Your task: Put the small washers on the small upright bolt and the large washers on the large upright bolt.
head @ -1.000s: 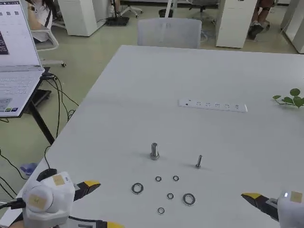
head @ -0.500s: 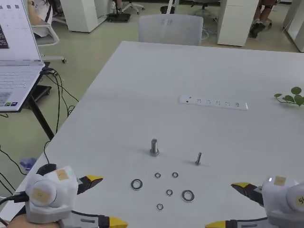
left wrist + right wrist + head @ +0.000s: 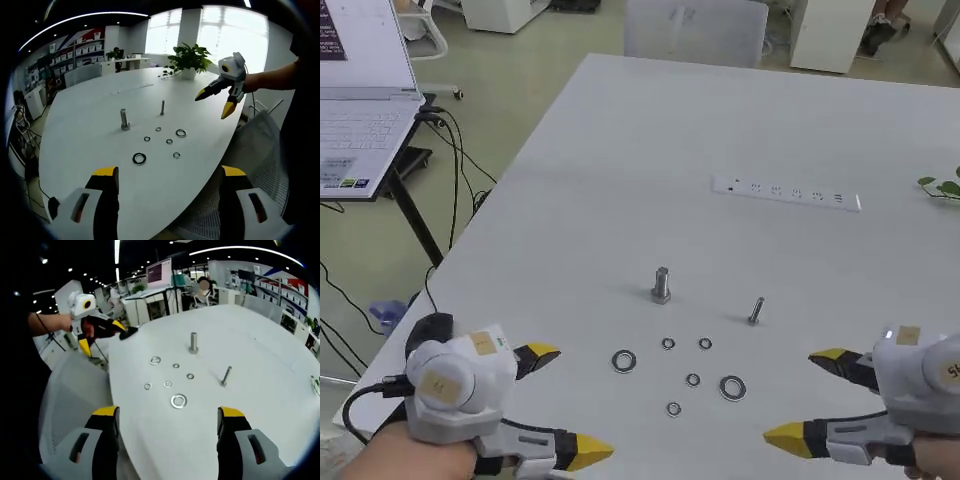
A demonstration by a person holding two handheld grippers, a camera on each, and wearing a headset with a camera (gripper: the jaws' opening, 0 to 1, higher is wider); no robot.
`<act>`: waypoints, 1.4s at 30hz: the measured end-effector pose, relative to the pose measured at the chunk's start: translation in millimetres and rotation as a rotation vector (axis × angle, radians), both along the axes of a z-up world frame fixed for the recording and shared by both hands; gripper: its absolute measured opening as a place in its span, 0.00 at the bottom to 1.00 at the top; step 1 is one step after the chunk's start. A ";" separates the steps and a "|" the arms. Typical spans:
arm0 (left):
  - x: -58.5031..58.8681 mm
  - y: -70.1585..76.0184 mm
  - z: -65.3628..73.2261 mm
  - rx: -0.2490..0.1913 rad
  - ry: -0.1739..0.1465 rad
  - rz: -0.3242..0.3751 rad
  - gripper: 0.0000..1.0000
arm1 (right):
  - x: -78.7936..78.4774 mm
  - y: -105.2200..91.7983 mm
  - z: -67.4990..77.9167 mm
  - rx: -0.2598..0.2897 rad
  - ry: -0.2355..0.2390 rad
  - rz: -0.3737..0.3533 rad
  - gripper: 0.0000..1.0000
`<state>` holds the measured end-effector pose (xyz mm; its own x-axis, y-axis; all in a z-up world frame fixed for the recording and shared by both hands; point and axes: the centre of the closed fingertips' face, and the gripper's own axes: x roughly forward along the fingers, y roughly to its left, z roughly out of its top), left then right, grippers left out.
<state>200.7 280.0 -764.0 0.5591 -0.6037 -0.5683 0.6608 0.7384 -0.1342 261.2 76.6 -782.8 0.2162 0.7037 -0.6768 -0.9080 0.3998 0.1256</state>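
On the white table [image 3: 620,190] the large bolt [image 3: 661,285] and the thinner small bolt [image 3: 756,310] both stand upright. In front of them lie two large washers [image 3: 624,360] [image 3: 732,387] and several small washers [image 3: 692,379], all flat on the table. My left gripper [image 3: 570,402] is open at the near left edge, short of the washers. At the near right my right gripper [image 3: 798,396] is open as well. Between the left gripper's [image 3: 169,171] jaws I see the bolts [image 3: 124,120] and washers [image 3: 139,159] ahead. The right gripper [image 3: 167,412] faces a large washer [image 3: 178,401].
A white power strip [image 3: 785,192] lies behind the bolts. At the table's right edge are plant leaves [image 3: 945,187]. A laptop [image 3: 360,100] sits on a side desk to the left, with cables [image 3: 455,170] hanging beside it. A grey chair [image 3: 695,30] stands at the far end.
The head camera has tilted down and the picture has shifted. Both grippers have come further into view from the near edge, toward the washers. Bolts and washers lie as before.
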 end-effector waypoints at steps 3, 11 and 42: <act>-0.1 -0.5 1.4 -0.011 0.002 -0.003 0.81 | 3.3 6.8 0.0 -0.013 -0.012 0.020 0.81; -2.4 2.6 1.8 -0.020 -0.001 -0.019 0.78 | 11.9 18.6 -15.8 -0.078 -0.036 0.074 0.80; -6.7 0.6 -8.8 0.019 0.013 -0.108 0.92 | 24.5 38.8 -59.5 -0.335 0.010 0.280 0.57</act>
